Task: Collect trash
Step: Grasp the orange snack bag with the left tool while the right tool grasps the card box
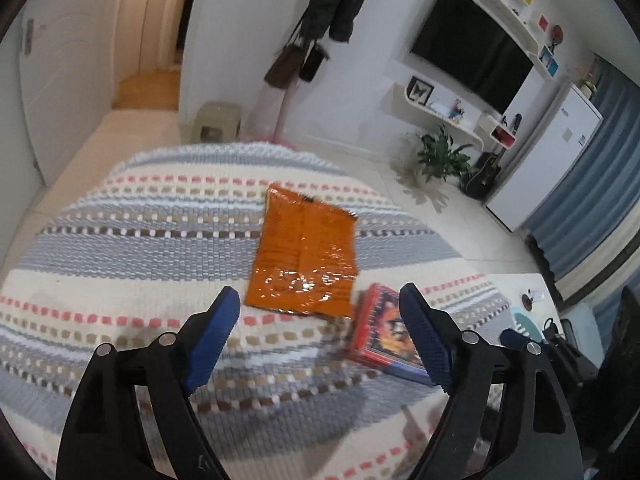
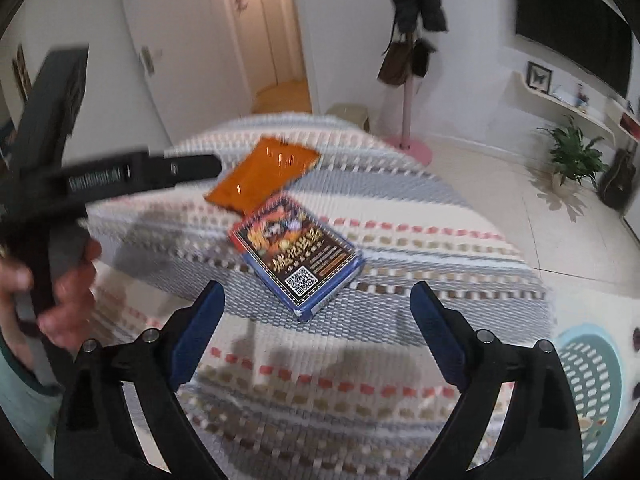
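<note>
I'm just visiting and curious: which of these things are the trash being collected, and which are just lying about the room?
Job: orange wrapper, printed box, likely the teal basket, both open grippers.

Lying about: woven rug, potted plant, guitar, coat stand.

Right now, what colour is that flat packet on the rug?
Shiny orange. The flat packet shows best in the left wrist view, lying on the striped rug.

Spread tongs (image 1: pixel 320 304) hover above orange wrapper (image 1: pixel 306 256) beside printed box (image 1: pixel 386 332).
</note>
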Tool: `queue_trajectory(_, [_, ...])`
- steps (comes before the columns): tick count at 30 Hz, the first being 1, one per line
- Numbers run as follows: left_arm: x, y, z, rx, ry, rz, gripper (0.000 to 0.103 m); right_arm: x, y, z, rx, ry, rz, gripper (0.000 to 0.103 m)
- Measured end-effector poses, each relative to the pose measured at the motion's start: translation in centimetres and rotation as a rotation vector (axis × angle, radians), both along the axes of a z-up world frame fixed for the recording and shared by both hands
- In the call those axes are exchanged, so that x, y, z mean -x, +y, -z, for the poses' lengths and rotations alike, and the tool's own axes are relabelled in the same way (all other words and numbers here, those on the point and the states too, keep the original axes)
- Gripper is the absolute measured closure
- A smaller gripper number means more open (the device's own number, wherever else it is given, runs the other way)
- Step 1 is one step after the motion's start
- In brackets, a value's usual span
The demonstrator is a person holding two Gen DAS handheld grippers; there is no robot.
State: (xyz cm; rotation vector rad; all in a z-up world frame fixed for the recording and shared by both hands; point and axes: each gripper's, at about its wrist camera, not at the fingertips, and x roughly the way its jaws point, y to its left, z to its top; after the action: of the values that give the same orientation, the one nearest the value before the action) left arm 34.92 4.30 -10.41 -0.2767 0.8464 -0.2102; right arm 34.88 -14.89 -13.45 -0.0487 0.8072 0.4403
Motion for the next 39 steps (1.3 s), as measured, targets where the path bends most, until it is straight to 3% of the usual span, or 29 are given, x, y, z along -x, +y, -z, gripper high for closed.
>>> queue_trajectory(8, [-3.7, -0.8, 2.2, -0.043, 0.053, 0.015, 0.019, -3.8, 1.5, 3.0, 0.102, 0.047, -0.006, 0.013])
queue_trajectory(12, [-4.2, -1.0, 2.4, -0.065, 0.032, 0.036, 0.017, -5.5, 2.6, 3.0, 0.109, 0.036, -0.02, 0.011])
queue_trajectory(19, [-3.6, 1.5, 2.5, 0.087, 0.005, 0.044, 0.017, -7.0, 3.8, 2.6, 0.145, 0.003, -0.091, 0.011])
queue_trajectory(28, [-3.0, 2.6, 3.1, 0.14, -0.004, 0.05, 0.017, -8.6, 4.0, 2.3, 0.115, 0.014, -0.19, 0.009])
queue_trajectory(31, [-3.1, 2.5, 3.1, 0.129, -0.005, 0.053, 0.017, -8.7, 4.6, 2.4, 0.135, 0.003, -0.178, 0.022])
queue_trajectory(32, [-3.2, 2.3, 3.0, 0.124, -0.004, 0.053, 0.017, -8.7, 4.3, 2.2, 0.108, 0.008, -0.175, 0.033])
queue_trajectory(33, [-3.3, 2.1, 3.0, 0.115, -0.003, 0.052, 0.017, -8.6, 3.9, 2.0, 0.075, 0.018, -0.163, 0.037])
queue_trajectory(35, [-3.5, 1.5, 2.8, 0.09, 0.0, 0.052, 0.017, -8.3, 2.6, 1.9, 0.011, 0.04, -0.136, 0.041])
queue_trajectory(39, [-4.0, -0.7, 2.6, -0.046, 0.018, 0.056, 0.015, -6.3, 0.3, 2.0, -0.021, 0.05, -0.058, 0.043])
